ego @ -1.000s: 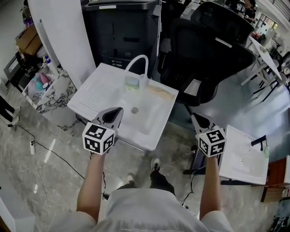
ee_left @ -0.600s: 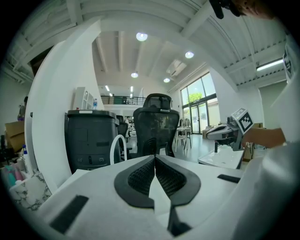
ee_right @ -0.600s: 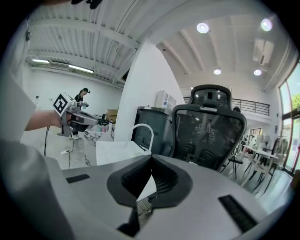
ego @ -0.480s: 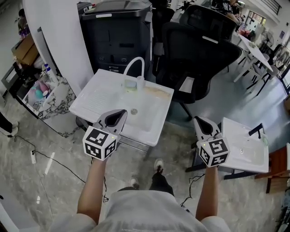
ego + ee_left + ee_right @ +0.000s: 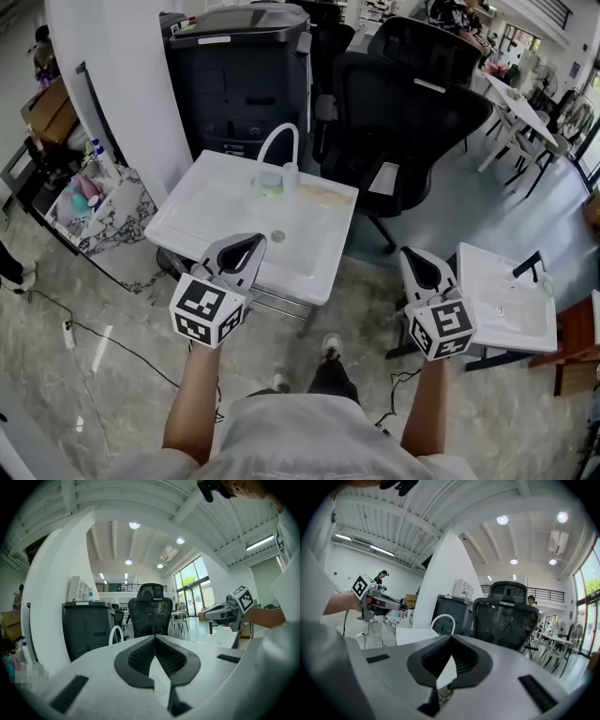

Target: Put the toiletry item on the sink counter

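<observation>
The white sink counter [image 5: 202, 211] stands ahead of me with an arched white faucet [image 5: 278, 139] at its back edge. A pale green cup [image 5: 271, 179] and a small white bottle [image 5: 291, 172] sit by the faucet's foot. Several toiletry bottles [image 5: 82, 187], pink and teal, stand on a marble-patterned rack to the left. My left gripper [image 5: 246, 246] hovers over the counter's near edge, shut, with nothing in it. My right gripper [image 5: 413, 259] hangs over the floor to the right of the counter, shut and empty. Both point level towards the faucet [image 5: 443, 618] and the black chair [image 5: 150, 609].
A black office chair [image 5: 403, 103] and a dark bin [image 5: 239, 75] stand behind the counter. A white curved panel [image 5: 117, 84] rises at the left. A second white sink [image 5: 502, 309] lies on a stand at the right. Cables trail on the marble floor [image 5: 84, 328] at the left.
Both grippers have risen and now show larger and lower in the head view. The view has tipped up, so the counter sits higher in the picture.
</observation>
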### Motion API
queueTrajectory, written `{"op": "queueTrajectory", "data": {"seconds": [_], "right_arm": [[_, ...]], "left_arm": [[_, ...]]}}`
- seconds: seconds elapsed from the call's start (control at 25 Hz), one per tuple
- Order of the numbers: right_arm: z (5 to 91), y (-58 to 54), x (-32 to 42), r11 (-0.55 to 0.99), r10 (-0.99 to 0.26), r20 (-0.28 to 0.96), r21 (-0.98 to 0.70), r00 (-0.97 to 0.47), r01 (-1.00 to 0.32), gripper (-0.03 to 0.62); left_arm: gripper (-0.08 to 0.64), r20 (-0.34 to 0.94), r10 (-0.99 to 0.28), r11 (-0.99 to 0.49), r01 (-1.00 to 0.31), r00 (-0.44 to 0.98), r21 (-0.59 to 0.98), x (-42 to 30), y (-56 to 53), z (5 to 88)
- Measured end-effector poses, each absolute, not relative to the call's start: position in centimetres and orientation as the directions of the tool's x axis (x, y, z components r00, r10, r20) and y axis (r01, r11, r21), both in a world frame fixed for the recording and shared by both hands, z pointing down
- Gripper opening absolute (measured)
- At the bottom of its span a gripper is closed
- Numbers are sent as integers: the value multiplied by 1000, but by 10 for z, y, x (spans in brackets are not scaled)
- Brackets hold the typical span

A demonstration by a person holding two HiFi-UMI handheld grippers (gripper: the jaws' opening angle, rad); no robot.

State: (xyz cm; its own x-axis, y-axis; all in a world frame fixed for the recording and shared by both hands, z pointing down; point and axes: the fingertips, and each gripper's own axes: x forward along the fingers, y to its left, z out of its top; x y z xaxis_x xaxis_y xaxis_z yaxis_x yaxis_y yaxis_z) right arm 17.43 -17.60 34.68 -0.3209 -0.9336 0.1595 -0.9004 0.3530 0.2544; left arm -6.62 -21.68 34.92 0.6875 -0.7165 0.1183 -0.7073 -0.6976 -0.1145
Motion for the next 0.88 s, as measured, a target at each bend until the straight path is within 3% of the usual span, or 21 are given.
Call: {"op": "queueTrajectory", "data": {"seconds": [0.88], "right_arm": [[348, -199, 157, 362, -931, 157, 263, -331, -894, -3]], "left_arm": [[11, 104, -696, -718, -685, 710, -125, -73, -238, 348]]}}
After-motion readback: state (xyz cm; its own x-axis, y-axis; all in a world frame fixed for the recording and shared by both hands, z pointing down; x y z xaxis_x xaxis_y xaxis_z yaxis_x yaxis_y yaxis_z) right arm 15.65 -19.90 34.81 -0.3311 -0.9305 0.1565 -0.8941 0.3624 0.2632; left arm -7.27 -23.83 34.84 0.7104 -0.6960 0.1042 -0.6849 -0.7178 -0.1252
